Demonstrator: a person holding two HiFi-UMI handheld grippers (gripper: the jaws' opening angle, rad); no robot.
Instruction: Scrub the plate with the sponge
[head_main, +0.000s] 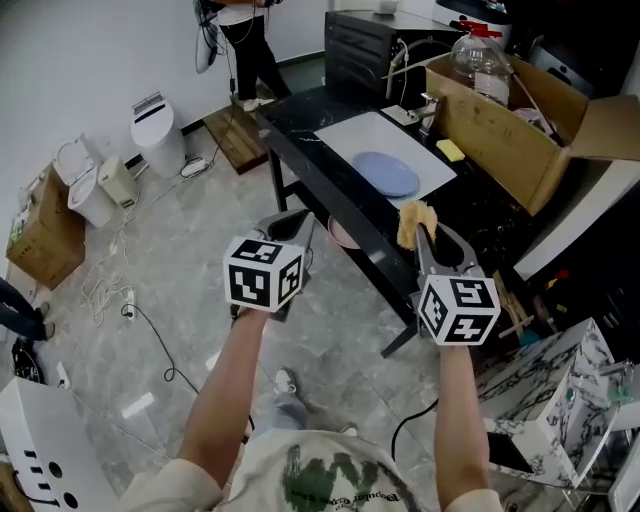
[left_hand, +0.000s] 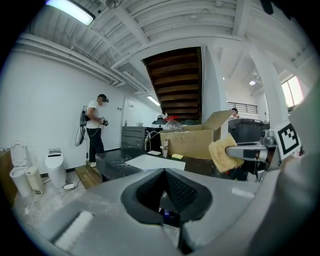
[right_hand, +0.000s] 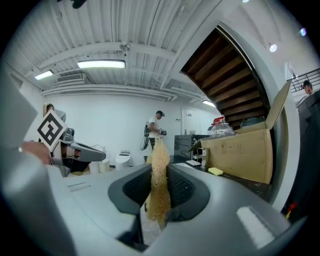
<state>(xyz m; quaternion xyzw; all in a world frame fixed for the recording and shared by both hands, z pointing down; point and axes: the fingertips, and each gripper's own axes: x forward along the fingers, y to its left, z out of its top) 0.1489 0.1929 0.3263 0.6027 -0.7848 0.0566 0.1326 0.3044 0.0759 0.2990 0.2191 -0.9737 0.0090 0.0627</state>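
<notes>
Yellow sponge (head_main: 412, 218) pinched upright in the right gripper (head_main: 424, 234); left gripper (head_main: 289, 224) pressed together, both forearms outstretched.

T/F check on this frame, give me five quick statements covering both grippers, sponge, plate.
1. The right gripper is clamped on the sponge. True.
2. The sponge is pressed against the plate. False: it is held in the air short of the plate, apart from it.
3. The left gripper holds the plate. False: its jaws are together with nothing between them.
4. The plate lies on a white mat on the black table. True.
5. The cardboard box stands on the floor. False: it stands on the table, with a small yellow pad beside it.
</notes>
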